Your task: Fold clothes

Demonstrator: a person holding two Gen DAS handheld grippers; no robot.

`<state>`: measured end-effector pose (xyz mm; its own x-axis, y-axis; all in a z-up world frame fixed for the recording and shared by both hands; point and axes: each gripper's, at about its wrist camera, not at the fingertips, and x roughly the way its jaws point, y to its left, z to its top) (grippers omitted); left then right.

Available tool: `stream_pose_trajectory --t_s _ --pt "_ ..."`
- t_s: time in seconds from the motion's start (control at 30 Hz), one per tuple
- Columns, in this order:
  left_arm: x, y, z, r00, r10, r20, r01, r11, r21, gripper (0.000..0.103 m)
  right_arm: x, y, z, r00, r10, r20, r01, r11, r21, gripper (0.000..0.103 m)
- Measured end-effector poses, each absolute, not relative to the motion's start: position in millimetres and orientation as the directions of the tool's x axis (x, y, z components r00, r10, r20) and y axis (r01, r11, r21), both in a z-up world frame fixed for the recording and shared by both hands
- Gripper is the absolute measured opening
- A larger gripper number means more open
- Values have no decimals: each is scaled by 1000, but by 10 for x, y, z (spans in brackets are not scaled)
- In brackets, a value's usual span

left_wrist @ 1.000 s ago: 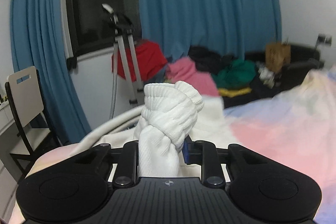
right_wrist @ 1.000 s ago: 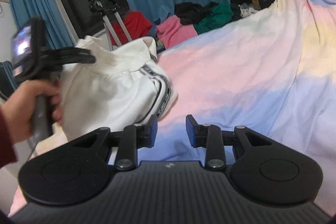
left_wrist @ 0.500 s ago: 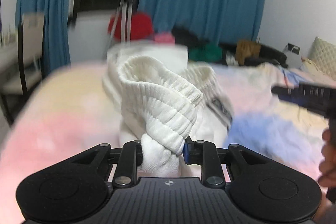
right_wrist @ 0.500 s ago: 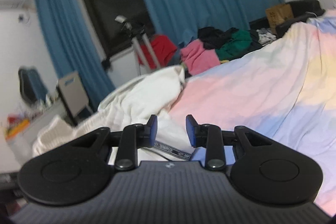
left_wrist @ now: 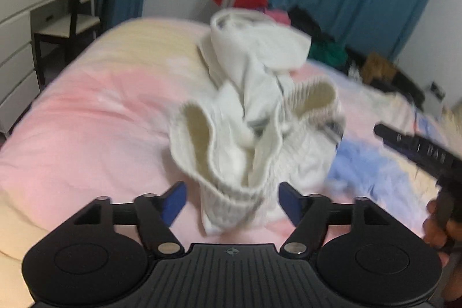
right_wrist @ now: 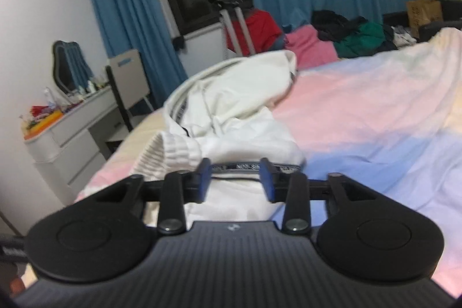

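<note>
— Where's the garment?

— The white garment (left_wrist: 260,117) lies bunched mid-bed (left_wrist: 86,117), running away from my left hand-held gripper (left_wrist: 231,199); its jaws have just opened, cuff loose between.

— The right one?

— The right hand-held gripper (right_wrist: 234,178), jaws just opening, empty, hangs over the striped hem.

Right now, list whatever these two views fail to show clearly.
- White garment, left wrist view: motion blur smears its folds; what kind of garment is unclear.
- Its printed band, right wrist view: lettering too small to read.
- Right gripper, left wrist view: cut off by the frame edge, fingertips unseen.
</note>
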<state>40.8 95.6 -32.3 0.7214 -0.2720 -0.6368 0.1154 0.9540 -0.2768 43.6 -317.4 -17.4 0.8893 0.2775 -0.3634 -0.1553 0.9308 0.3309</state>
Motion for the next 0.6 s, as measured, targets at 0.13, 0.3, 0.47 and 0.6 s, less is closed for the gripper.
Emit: stream_pose_trajectory --t_s 0.13,0.3,0.47,0.6 --pt "508 1011 -332 752 -280 -597 100 943 -317 82 433 -3076 -151 887 315 -338 -210 926 312 67" --pt "660 991 -468 743 -267 -614 36 932 -361 82 524 -2844 -204 886 299 -354 -232 948 219 67" --pt "811 1033 -588 738 -259 -623 -21 914 -405 82 895 -2542 -116 886 339 -318 -289 938 194 67" --pt "808 1031 -650 747 -206 -632 -57 927 -370 82 1054 -2376 -197 875 313 -369 -297 949 103 66"
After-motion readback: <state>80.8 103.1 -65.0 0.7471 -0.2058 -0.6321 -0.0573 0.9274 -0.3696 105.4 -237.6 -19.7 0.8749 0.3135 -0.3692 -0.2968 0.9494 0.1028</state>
